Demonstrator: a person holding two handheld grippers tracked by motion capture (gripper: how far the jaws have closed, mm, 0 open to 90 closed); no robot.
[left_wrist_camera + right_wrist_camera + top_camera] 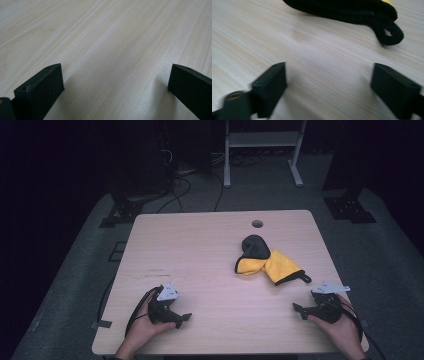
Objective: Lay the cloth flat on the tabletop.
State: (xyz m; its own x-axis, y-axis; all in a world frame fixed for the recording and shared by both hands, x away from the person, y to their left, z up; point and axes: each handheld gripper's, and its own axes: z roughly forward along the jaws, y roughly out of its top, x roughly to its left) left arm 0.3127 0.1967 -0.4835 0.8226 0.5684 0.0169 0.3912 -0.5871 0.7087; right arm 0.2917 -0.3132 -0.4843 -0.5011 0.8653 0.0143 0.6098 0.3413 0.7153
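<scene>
The left gripper [184, 318] rests on the table [210, 270], jaws apart and empty. The yellow and black cloth [265, 262] lies crumpled right of centre. The right gripper [299, 310], jaws also apart, is near its black loop [390, 35]; grabbing only this loop could drag the cloth instead of lifting it

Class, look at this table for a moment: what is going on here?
A person holds a two-jaw gripper in each hand over a wooden table. Both the left gripper and the right gripper are open and hold nothing. A crumpled yellow and black cloth lies untouched on the table, nearer the right gripper, whose view shows the cloth's black loop just ahead.
</scene>
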